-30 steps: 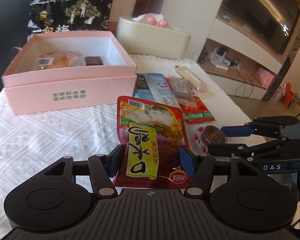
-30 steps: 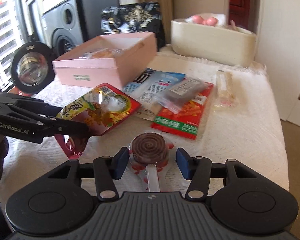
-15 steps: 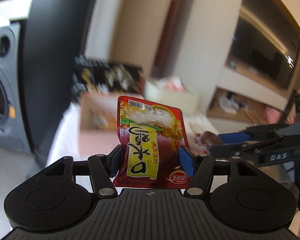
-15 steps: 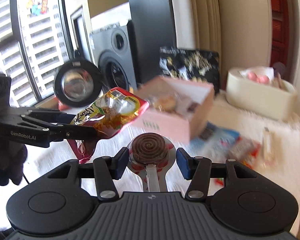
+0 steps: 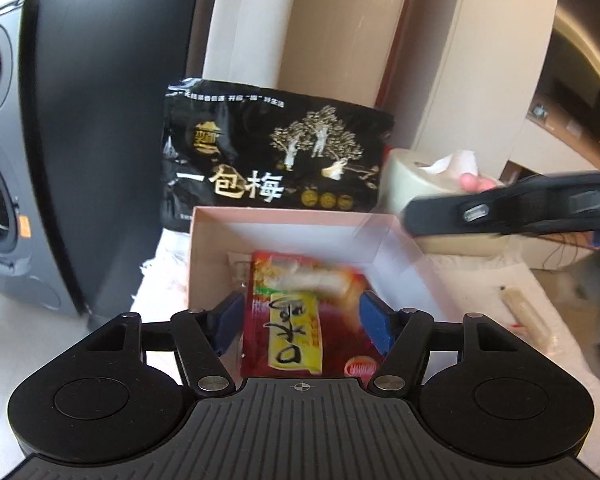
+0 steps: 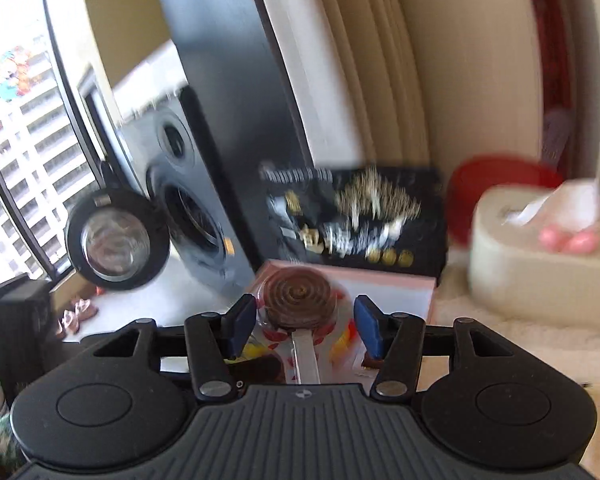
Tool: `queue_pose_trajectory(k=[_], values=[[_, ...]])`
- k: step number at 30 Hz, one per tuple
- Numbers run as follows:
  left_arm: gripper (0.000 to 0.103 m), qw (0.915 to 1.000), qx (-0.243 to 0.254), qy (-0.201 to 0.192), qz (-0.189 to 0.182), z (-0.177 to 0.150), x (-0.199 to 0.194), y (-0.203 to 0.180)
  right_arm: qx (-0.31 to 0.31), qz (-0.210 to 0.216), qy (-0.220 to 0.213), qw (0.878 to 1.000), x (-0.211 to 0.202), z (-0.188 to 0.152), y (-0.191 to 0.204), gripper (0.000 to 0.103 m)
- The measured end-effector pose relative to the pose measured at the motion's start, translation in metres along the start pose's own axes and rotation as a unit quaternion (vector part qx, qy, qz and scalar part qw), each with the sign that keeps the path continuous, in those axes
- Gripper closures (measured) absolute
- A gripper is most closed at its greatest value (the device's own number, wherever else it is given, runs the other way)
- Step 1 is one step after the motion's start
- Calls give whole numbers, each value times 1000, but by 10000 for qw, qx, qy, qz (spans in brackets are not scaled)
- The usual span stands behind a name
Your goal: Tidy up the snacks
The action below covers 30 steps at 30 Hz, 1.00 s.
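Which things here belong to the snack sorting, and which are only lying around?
Job:
- red snack packet, between left gripper fingers
- swirl lollipop, in right gripper
- pink box

Lying about:
- black plum bag
- tissue box
- speaker
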<state>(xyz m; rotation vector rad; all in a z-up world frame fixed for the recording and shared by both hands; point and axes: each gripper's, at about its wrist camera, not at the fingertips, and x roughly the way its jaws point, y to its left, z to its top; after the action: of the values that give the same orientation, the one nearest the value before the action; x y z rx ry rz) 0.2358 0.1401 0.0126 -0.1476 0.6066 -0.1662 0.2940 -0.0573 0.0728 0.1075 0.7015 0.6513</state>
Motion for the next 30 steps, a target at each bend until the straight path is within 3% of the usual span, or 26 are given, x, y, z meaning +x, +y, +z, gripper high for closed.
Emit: queue_pose_trajectory(k=[3,6,11,14,19,22,30], values=[[34,9997,-69,-214,66,-2,-10,4,-125,-366,156,9991,25,-2,-6,47],[34,9987,-13,-386,333,-8,-26,-2,-116,-518,118,9985,17,-11,-21,44],[34,9980,100,-368,-495,-24,-49,-33,1,-914,-47,9958,-29,-26,-65,38],[34,9968,296,-260,-690,-46,-57,-58,42,-1045,90,9945,-49,-50,-82,37],[34,9978,241,333,-525,-83,-47,-78,-301,-1055,680,9916,-54,-117,-68,37],[34,9978,16,529,-402,-94,-46,-76,-324,-1040,824,9906,-45,-146,-50,36],[35,9983,-177,440,-330,-97,-55,-70,384,-1591,385,9858,-32,-156,-33,20]])
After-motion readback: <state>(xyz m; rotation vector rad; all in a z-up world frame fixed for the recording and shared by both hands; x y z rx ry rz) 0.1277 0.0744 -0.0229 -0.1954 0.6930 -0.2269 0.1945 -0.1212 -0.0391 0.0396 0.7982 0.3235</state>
